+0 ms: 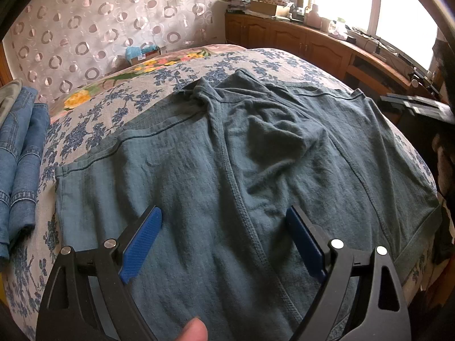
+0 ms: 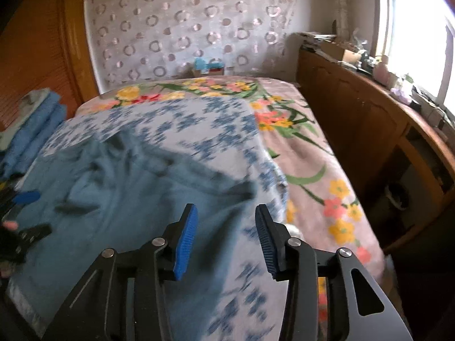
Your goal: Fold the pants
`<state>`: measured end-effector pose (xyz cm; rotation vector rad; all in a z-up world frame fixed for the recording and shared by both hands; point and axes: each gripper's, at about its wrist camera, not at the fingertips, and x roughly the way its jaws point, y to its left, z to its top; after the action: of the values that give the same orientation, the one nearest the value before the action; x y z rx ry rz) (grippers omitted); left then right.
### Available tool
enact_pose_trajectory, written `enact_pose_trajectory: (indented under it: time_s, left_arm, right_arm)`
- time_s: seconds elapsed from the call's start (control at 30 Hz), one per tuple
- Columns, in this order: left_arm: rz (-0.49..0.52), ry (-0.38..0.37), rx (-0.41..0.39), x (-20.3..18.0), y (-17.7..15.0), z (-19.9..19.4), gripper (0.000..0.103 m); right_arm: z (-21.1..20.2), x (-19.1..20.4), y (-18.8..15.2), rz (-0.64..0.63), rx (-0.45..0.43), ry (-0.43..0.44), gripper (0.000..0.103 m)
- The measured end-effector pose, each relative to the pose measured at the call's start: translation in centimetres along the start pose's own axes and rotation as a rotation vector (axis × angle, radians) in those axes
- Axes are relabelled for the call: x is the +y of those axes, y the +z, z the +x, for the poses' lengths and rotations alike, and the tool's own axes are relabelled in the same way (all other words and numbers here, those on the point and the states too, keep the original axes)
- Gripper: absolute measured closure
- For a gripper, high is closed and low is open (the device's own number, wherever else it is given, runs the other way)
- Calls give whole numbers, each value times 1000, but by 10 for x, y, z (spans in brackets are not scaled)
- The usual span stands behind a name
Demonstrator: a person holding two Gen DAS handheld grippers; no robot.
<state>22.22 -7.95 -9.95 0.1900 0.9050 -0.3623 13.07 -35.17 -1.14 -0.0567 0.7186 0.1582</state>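
Note:
Grey-blue pants (image 1: 227,156) lie spread and wrinkled across the bed, with a bunched fold near the middle. My left gripper (image 1: 224,216) hovers wide open just above the cloth, its blue pads (image 1: 142,241) either side of a stitched seam, nothing pinched. In the blurred right wrist view the pants (image 2: 128,187) fill the lower left. My right gripper (image 2: 224,213) stands partly open over the pants' right edge and the floral sheet, with nothing between its blue pads (image 2: 186,241). The left gripper's blue pad (image 2: 27,197) shows at the far left.
The bed carries a blue-flowered sheet (image 1: 176,74) over a pink floral blanket (image 2: 327,176). Folded blue jeans (image 1: 20,153) lie at the bed's left side. A wooden cabinet (image 1: 298,42) with clutter runs under the window at right. A patterned curtain (image 2: 184,28) hangs behind.

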Motion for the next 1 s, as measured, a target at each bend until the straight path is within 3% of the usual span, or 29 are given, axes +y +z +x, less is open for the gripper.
enact_pose_trajectory:
  time_s: [0.23,0.33,0.7,1.0]
  left_arm:
    - [-9,6,4,1,0,0,11]
    - [-35,11,24,5,1,3,5]
    - [-35,17,56,3,1,-1,5]
    - [-80,28,-16,0,-29,-60,5]
  right_arm:
    - [-10,43,-40,-81,61,118,59]
    - [-11,54,-52,-102,71,127,59]
    - [-39,70,-75,-110,43,131,59]
    - [-55,74,-86,-95,-10,136,58]
